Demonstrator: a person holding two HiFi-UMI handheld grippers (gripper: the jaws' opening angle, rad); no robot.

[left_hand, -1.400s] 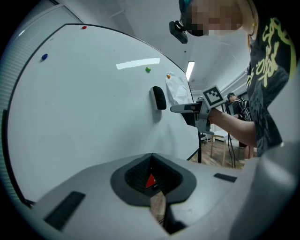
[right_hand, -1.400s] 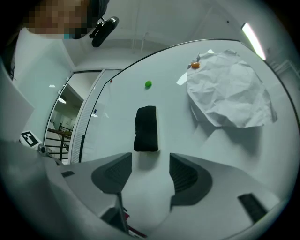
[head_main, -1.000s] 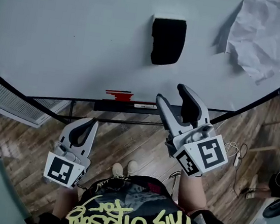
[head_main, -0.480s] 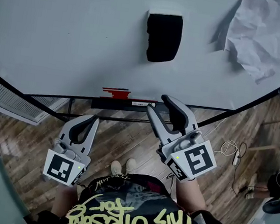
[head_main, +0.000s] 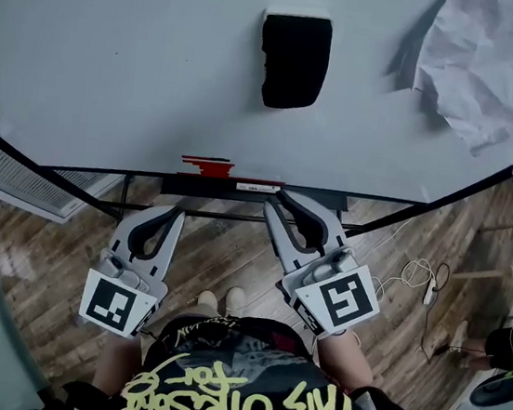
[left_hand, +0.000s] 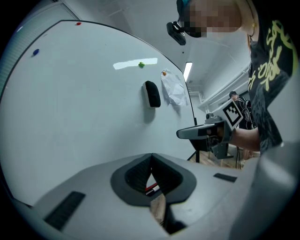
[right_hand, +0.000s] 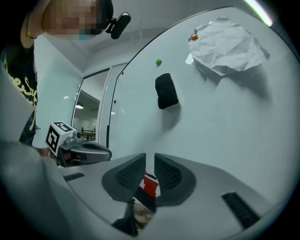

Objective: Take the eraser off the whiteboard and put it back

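The black eraser [head_main: 294, 61] sat on the whiteboard [head_main: 116, 59], stuck upright near the middle of its face, with no gripper touching it. A crumpled sheet of paper [head_main: 491, 61] was pinned to the board off to the eraser's right. A small green magnet [right_hand: 159, 61] sat above the eraser.

The right gripper [head_main: 278, 202] was held low in front of the board's bottom edge, well below the eraser. Its jaws had just been closing and stood nearly together with a narrow gap left, nothing between them. The left gripper [head_main: 170, 217] was lower and farther from the board, over the wooden floor [head_main: 230, 262], its jaws clenched with the tips meeting and nothing held.

A red object [head_main: 207, 165] lay on the ledge under the board, between the two grippers in the head view.
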